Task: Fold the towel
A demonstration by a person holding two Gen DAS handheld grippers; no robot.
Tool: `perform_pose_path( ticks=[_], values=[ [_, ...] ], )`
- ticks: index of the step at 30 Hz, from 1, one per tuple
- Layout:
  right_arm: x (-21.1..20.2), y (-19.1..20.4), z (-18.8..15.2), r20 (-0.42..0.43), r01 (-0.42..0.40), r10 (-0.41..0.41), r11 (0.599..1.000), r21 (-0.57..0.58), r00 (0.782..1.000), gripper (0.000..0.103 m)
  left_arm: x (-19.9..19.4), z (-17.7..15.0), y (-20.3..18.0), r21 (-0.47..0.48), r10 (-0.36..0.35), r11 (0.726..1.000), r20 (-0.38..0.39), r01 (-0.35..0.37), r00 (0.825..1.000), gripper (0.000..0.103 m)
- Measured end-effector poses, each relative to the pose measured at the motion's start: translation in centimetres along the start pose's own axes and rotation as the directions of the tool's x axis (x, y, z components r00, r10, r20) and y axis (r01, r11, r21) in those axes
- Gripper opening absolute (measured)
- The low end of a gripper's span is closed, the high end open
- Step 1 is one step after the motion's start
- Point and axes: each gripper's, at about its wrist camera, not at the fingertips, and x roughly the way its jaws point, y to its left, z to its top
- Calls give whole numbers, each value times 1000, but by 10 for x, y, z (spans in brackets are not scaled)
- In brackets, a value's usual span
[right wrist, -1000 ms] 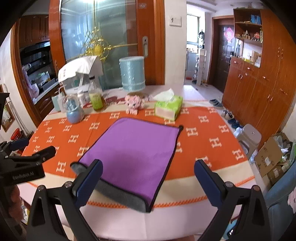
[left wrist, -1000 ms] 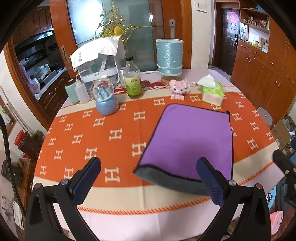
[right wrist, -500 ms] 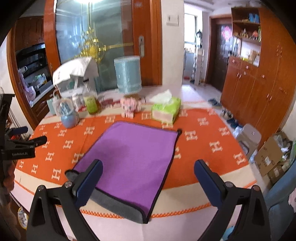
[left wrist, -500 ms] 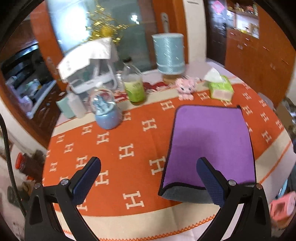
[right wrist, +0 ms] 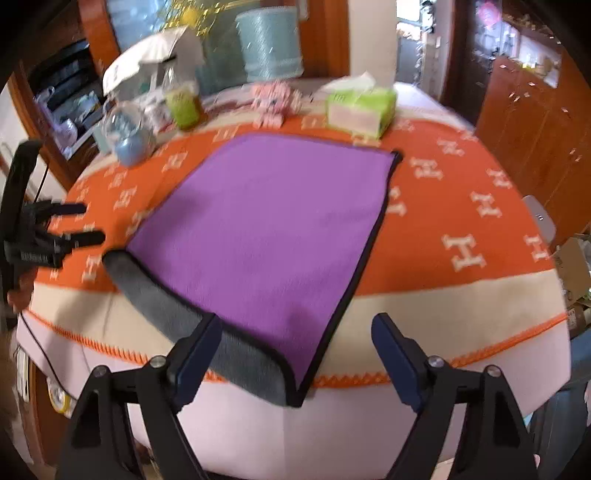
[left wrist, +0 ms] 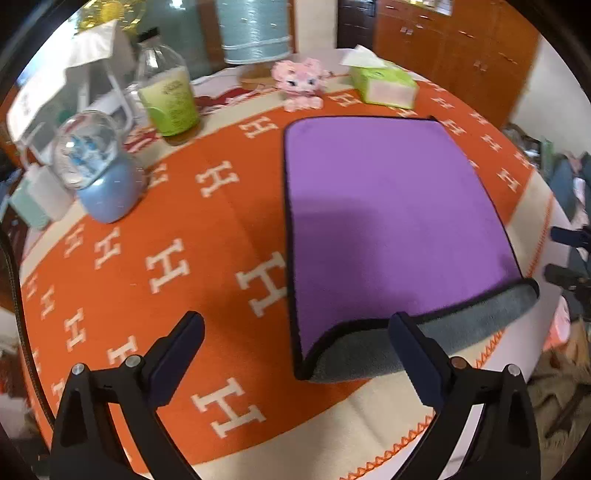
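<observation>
A purple towel with a black hem and grey underside lies flat on the orange tablecloth; its near edge is curled up, showing grey. It also shows in the right wrist view. My left gripper is open and empty, just above the towel's near left corner. My right gripper is open and empty, over the towel's near right corner at the table's front edge. The left gripper shows at the left of the right wrist view.
Along the table's far side stand a snow globe, a green-liquid bottle, a pink plush toy, a green tissue box and a teal lamp. Wooden cabinets stand to the right.
Both grippers have moved down and closer to the towel's near edge. The left one swung left of the towel's corner. Both stay open and the towel has not moved.
</observation>
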Motion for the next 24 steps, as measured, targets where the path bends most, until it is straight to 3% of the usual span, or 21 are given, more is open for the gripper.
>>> perform_pose_path(
  ticks=[5,9,24],
  values=[
    [14,-4,-12,-49,-72,72,997,-4,996,72,4,-5,-1,78,-92,993,-6,92,996,96],
    [19,-7,-15,-65,-133,132,991,-2,989,66,12,-4,-4,123,-157,979,-41,161,987,86],
    [32,-10,-18,-117,-254,251,967,-10,961,24,29,3,-10,203,-257,937,-145,283,955,62]
  ],
)
